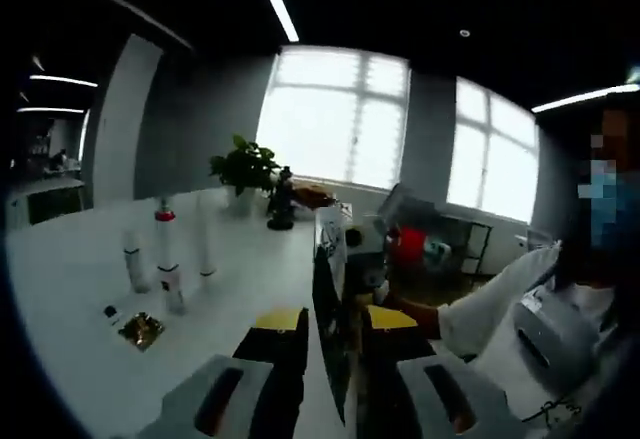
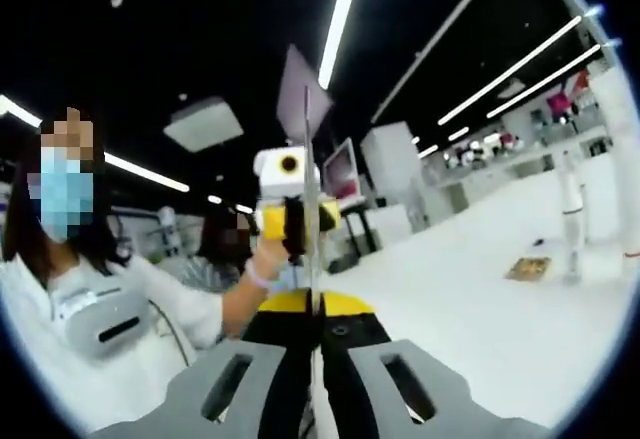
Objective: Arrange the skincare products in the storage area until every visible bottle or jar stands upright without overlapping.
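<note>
Several skincare bottles stand upright on the white table (image 1: 70, 289): a white bottle (image 1: 134, 260), a tall one with a red cap (image 1: 165, 249), a slim white tube (image 1: 205, 249) and a small bottle (image 1: 176, 297). A flat gold item (image 1: 140, 331) lies in front of them. My left gripper (image 1: 335, 317) is to their right, with a thin dark panel (image 1: 328, 284) edge-on between its jaws. My right gripper (image 2: 315, 304) is shut on the same panel (image 2: 303, 94). The left gripper (image 2: 297, 221) faces it, held by a hand. A tall white bottle (image 2: 571, 204) and the gold item (image 2: 527, 269) sit far right.
A potted plant (image 1: 243, 169) and a dark object (image 1: 280, 204) stand at the table's far edge by bright windows. A person in white (image 1: 530, 319) stands right of the table, holding the right gripper (image 1: 345, 244). Another person (image 2: 215, 249) is behind.
</note>
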A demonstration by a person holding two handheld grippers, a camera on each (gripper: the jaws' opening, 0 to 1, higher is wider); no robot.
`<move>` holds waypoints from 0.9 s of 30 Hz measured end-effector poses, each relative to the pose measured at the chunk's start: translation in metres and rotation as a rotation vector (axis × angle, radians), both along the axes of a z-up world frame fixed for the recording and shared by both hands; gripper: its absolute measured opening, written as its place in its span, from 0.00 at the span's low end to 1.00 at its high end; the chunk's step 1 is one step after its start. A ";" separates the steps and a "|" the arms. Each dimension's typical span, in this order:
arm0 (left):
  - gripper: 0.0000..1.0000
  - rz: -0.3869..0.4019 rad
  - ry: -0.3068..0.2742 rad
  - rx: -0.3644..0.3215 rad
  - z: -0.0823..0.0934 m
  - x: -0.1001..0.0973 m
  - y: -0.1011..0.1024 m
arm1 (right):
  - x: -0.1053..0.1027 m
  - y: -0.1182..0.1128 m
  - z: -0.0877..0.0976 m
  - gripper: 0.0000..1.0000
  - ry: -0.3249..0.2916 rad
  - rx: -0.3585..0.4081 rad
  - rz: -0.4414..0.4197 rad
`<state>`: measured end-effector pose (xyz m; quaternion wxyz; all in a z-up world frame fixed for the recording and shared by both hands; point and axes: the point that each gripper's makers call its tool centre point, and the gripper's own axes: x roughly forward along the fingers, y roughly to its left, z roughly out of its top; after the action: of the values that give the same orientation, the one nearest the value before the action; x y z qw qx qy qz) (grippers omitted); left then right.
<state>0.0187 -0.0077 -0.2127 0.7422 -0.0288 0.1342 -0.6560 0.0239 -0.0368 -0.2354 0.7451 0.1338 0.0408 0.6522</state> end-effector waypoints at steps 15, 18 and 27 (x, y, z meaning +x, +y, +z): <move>0.19 0.144 0.078 -0.193 -0.027 -0.034 0.021 | -0.030 0.020 0.014 0.00 -0.077 0.038 0.025; 0.15 0.124 0.075 -0.202 -0.033 -0.043 0.018 | -0.035 0.022 0.014 0.00 -0.087 0.039 0.030; 0.02 0.104 0.104 -0.222 -0.034 -0.056 0.019 | -0.046 0.025 0.009 0.00 -0.068 0.029 0.052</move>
<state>-0.0368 0.0115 -0.2467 0.7595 -0.1516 0.0974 -0.6250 -0.0225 -0.0122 -0.2259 0.7267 0.1211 0.0096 0.6762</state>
